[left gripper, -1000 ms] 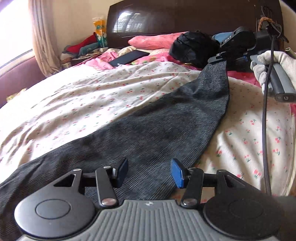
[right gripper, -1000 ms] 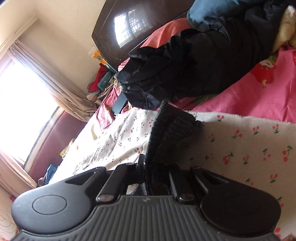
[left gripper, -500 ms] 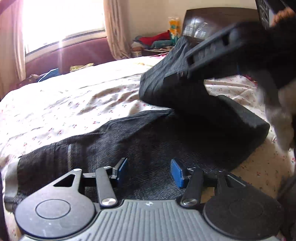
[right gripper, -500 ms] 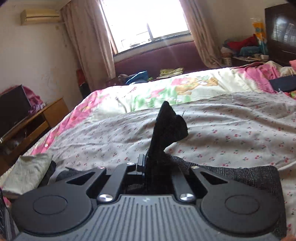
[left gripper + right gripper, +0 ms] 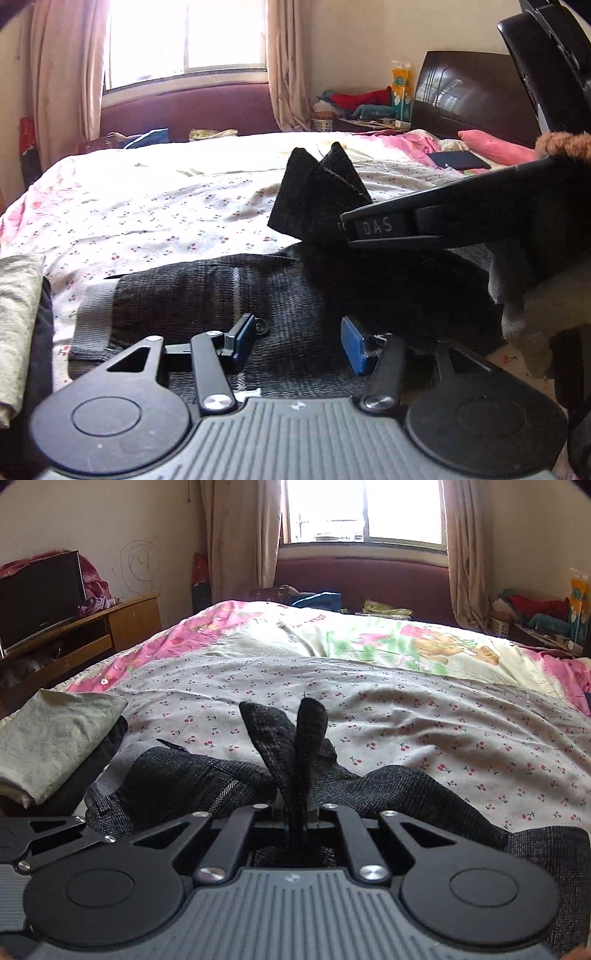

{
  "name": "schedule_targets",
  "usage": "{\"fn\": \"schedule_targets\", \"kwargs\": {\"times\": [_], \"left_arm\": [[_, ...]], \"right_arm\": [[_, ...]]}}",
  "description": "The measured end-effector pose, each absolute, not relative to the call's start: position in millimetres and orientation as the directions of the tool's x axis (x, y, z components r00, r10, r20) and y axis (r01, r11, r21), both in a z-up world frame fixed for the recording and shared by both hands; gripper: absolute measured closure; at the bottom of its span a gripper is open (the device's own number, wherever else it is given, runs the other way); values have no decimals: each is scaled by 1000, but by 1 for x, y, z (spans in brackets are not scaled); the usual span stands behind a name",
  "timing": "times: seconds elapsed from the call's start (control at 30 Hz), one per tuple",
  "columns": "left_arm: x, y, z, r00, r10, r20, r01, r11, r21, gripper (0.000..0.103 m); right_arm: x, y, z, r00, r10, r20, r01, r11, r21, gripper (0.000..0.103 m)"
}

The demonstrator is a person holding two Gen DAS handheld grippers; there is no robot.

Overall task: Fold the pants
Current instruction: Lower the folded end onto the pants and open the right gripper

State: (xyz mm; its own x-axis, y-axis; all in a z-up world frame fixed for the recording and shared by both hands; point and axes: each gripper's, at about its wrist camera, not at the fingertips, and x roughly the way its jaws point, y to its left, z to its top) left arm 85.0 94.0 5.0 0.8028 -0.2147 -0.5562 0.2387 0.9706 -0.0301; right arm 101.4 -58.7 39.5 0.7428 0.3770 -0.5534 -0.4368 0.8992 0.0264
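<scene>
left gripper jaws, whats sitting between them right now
In the left wrist view the left gripper stands open; between its jaws lies only the waist end of the dark pants, flat on the bed, not pinched.

Each camera sits just behind its own tongs and looks forward and a bit down along them.

The left view looks low over the bed (image 5: 166,206) toward the window (image 5: 184,37), from very close to the dark pants (image 5: 295,295). Its own left tongs (image 5: 297,339) fill the bottom. The right tongs (image 5: 388,225) come in from the right side, seen from the side.

The right view also faces the window (image 5: 365,509), from close above the pants (image 5: 406,790). Its own tongs (image 5: 295,812) fill the bottom.

Both views share the bed, the pants, the window, the curtains (image 5: 284,62) and the folded pale cloth (image 5: 51,734) at the left edge.
</scene>
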Motion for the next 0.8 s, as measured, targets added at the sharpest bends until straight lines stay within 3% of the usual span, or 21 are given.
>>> {"fn": "schedule_targets", "kwargs": {"times": [0.27, 0.4, 0.57, 0.8], "left_arm": [[78, 137, 7, 836, -103, -539, 144, 989, 34, 35], [70, 159, -10, 804, -37, -594, 98, 993, 71, 35], [58, 178, -23, 777, -42, -628, 79, 996, 30, 35], [53, 183, -24, 786, -41, -617, 66, 998, 18, 35]], "right_arm": [[83, 10, 49, 739, 488, -465, -580, 812, -69, 96], [83, 50, 25, 671, 537, -511, -653, 755, -64, 96], [83, 74, -9, 640, 514, -571, -668, 739, -83, 95], [71, 76, 0, 677, 533, -507, -675, 724, -140, 95]]}}
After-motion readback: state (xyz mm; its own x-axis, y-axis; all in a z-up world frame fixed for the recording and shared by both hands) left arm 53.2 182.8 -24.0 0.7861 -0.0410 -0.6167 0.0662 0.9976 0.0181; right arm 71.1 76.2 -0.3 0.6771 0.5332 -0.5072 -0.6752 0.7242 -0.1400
